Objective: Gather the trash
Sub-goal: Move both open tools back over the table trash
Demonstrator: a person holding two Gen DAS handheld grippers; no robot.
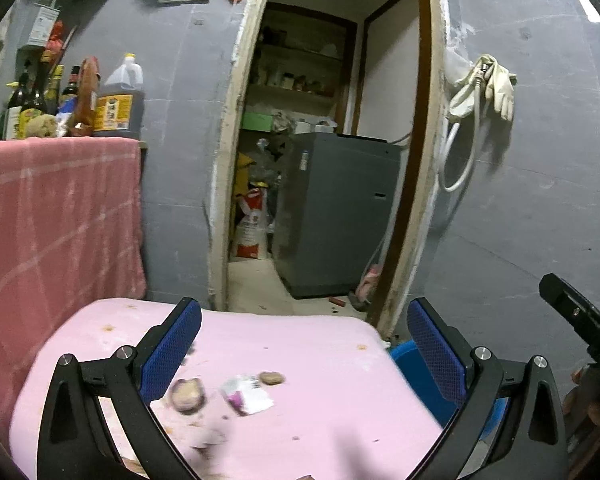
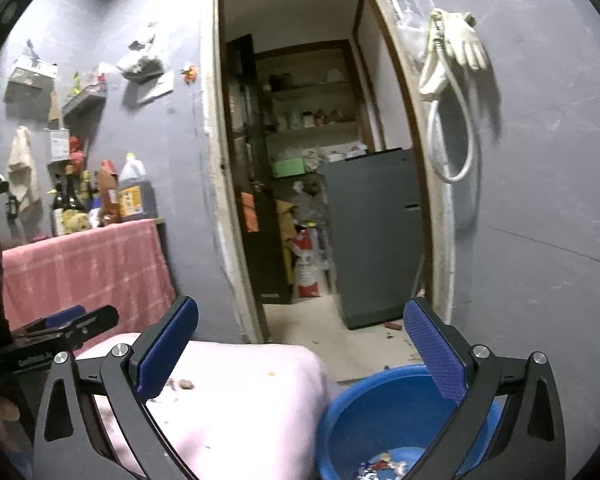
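Both grippers stand wide and empty. The left gripper [image 1: 304, 354] hangs over the pink cloth [image 1: 320, 344]; just below and between its fingers lie a torn wrapper [image 1: 247, 394], a brown scrap [image 1: 187, 394] and a small nut-like bit [image 1: 271, 378]. The right gripper [image 2: 300, 352] is above the blue basin [image 2: 364, 408], which sits beside the cloth's right edge and already holds some litter [image 2: 380, 466].

Risks, as a judgement: the wrapper is thin and flat, so the pads may pinch the cloth with it and drag the crumbs off. The round bit could roll away. A carry to the basin could drop pieces on the floor [image 2: 340, 332] between.
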